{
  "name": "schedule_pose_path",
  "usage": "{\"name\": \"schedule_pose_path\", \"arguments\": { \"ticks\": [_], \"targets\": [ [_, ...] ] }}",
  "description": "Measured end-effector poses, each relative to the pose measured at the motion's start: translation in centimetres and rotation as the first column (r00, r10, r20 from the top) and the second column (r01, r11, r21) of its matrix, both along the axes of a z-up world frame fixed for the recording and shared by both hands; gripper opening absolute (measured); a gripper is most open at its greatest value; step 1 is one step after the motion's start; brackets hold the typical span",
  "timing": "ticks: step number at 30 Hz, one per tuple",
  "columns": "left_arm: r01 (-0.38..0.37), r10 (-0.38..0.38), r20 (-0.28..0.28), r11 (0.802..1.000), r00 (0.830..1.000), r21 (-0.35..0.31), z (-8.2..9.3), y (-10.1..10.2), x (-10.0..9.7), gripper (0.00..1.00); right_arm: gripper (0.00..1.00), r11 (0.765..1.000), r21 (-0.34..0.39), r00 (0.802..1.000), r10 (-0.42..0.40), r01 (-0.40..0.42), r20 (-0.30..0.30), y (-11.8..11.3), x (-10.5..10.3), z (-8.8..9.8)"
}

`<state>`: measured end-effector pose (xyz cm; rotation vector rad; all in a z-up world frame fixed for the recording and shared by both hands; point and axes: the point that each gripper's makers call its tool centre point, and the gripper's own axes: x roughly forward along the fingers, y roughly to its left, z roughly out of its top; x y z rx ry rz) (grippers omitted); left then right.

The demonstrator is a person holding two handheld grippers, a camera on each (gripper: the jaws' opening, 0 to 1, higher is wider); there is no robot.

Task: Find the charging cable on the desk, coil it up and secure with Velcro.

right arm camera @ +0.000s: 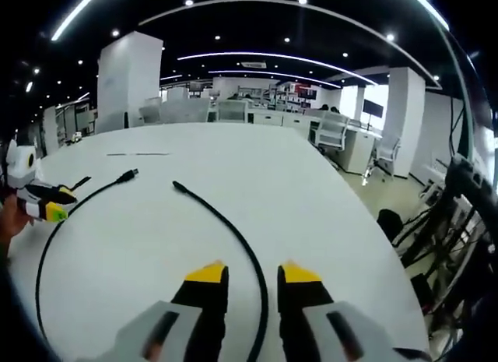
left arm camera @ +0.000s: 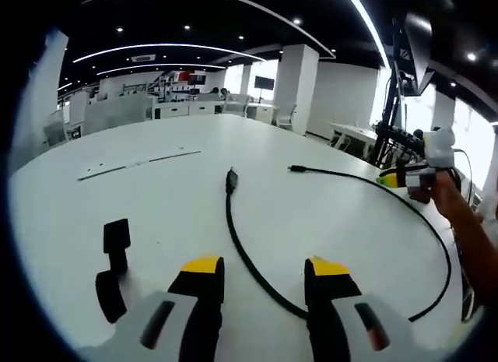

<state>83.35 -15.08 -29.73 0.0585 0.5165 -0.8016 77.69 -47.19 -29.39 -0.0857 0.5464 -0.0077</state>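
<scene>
Yellow-tipped fingers of the left gripper [left arm camera: 264, 268] and right gripper [right arm camera: 253, 275] stood apart, each pair straddling the black charging cable [left arm camera: 241, 249]. It lay uncoiled in a wide loop on the white bench [left arm camera: 156, 206] (Velcro strap [left arm camera: 115, 245] nearby). Coiling had not begun; next, grip the cable.

An open-plan office; rows of white desks [right arm camera: 257, 113] with swivel chairs [right arm camera: 331, 132], square white pillars [right arm camera: 128, 82], a wall screen [left arm camera: 264, 82], curved ceiling light strips [right arm camera: 272, 58].
</scene>
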Motion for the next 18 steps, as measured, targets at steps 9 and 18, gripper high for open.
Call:
{"name": "schedule_pose_path", "arguments": {
  "ticks": [9,18],
  "targets": [
    [0.009,-0.009,0.013,1.0,1.0,0.015,0.0,-0.6,-1.1,0.41,0.25,1.0,0.001,1.0,-0.005,0.005,-0.006,-0.4,0.3,-0.3],
    [0.0,0.0,0.012,0.999,1.0,0.032,-0.1,-0.5,-0.6,0.4,0.25,1.0,0.001,1.0,-0.004,0.004,-0.016,-0.5,0.4,-0.6]
  ]
}}
